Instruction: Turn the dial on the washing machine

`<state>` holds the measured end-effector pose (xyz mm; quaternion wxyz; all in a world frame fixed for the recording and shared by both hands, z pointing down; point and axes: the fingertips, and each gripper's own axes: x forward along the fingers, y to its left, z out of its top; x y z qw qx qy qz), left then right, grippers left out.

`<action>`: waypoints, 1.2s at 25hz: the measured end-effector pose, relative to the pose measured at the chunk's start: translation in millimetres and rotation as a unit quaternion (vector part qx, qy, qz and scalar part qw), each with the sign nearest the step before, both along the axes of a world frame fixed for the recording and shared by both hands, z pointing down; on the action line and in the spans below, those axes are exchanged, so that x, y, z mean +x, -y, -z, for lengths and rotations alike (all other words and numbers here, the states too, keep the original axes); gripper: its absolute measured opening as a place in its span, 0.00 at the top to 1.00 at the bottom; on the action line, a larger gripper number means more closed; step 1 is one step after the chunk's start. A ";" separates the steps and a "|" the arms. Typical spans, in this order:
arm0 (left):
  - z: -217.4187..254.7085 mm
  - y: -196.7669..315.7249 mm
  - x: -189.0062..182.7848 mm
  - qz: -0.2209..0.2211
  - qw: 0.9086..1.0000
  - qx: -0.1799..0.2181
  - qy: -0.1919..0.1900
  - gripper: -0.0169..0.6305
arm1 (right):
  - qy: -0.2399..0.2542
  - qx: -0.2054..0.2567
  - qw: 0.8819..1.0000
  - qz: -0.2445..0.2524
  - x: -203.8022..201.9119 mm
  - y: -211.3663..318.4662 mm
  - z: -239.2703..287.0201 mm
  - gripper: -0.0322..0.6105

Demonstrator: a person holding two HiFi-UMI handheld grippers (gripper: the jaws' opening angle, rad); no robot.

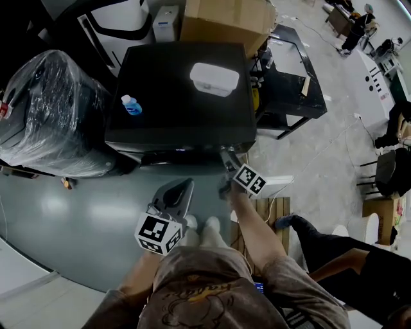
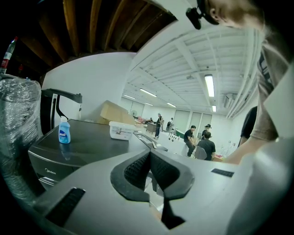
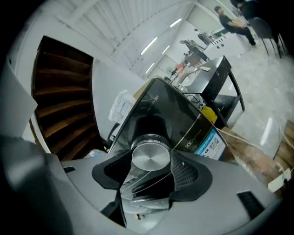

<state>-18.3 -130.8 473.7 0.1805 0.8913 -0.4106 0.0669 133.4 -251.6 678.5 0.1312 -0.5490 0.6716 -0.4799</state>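
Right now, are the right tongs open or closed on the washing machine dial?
Closed on it: the right tongs hold the silver dial, one pad against each side.

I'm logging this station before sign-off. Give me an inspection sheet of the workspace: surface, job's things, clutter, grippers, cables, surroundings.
Surface: washing machine, black flat top, mostly bare.
Job's things: silver dial on the front panel, between the right gripper's jaws.
Clutter: blue bottle, upright, and white container, both on the machine's top, apart.
Grippers: right gripper shut on the dial, a pad at each side; left gripper shut, empty, held low, off the machine.
Cables: thin cable on the floor, right of the machine.
Surroundings: plastic-wrapped item at left, cardboard box behind, black table at right, people far off.
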 end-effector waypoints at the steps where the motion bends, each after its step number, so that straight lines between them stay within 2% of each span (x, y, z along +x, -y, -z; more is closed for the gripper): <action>1: 0.1 0.0 0.2 0.000 1.000 0.000 0.000 0.99 | 0.026 -0.001 1.000 -0.009 1.0 -0.1 -0.7 0.54; 5: 0.2 -0.9 0.8 -0.001 1.000 -0.002 0.001 0.99 | 0.114 -0.002 0.993 -0.042 3.7 -1.3 -3.3 0.54; 7: 0.1 -0.9 0.9 -0.002 1.000 -0.002 0.002 0.99 | 0.117 0.000 0.992 -0.042 3.6 -1.0 -3.3 0.54; 9: 0.1 -0.8 1.4 -0.002 1.000 -0.002 0.002 0.99 | 0.098 0.005 0.995 -0.031 3.1 -0.4 -1.6 0.54; 13: 1.2 0.4 2.2 -0.003 1.000 -0.001 0.002 0.99 | 0.015 0.010 1.000 0.006 1.7 0.0 5.0 0.53; 17: 2.6 3.5 3.2 -0.004 1.000 0.000 0.000 0.99 | -0.077 0.011 0.996 0.043 -0.3 0.5 8.5 0.51; 20: 2.8 5.2 5.0 -0.004 1.000 0.000 0.000 0.99 | -0.162 0.006 0.984 0.080 -3.8 -0.4 2.8 0.50; 24: 3.6 6.1 5.8 -0.004 1.000 0.001 0.000 0.99 | -0.285 -0.002 0.952 0.110 -3.1 -1.7 0.7 0.50; 27: 4.0 6.9 4.4 -0.002 1.000 0.000 0.000 0.99 | -0.319 0.002 0.940 0.123 -7.5 -0.9 1.7 0.50; 30: 3.7 7.7 2.4 0.002 1.000 0.000 -0.001 0.99 | -0.325 0.000 0.938 0.120 -7.9 0.3 2.0 0.51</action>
